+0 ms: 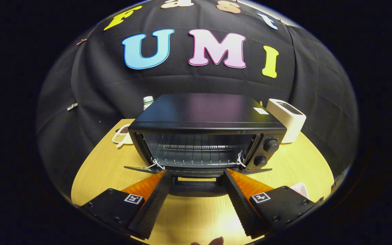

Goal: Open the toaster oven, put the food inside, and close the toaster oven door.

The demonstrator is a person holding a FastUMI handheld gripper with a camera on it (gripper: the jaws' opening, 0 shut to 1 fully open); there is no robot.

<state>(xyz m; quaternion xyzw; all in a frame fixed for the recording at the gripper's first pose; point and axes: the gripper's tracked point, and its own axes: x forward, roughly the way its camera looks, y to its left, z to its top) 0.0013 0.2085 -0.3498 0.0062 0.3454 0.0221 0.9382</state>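
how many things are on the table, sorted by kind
Appliances: 2, the black toaster oven with its door folded down, and a white toaster.
Containers: 2, a white bottle and a dish of grains.
Pale packet beside the right finger: 1.
Total: 5.
The gripper is open at the door handle.

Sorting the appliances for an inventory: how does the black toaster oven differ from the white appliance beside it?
The toaster oven is black, wide and low; the white appliance is small and boxy. The toaster oven's door is folded down just ahead of the open claw, showing its rack, while the white appliance shows slots on top. The toaster oven has two front knobs; none show on the white appliance. Both stand on the wooden table.
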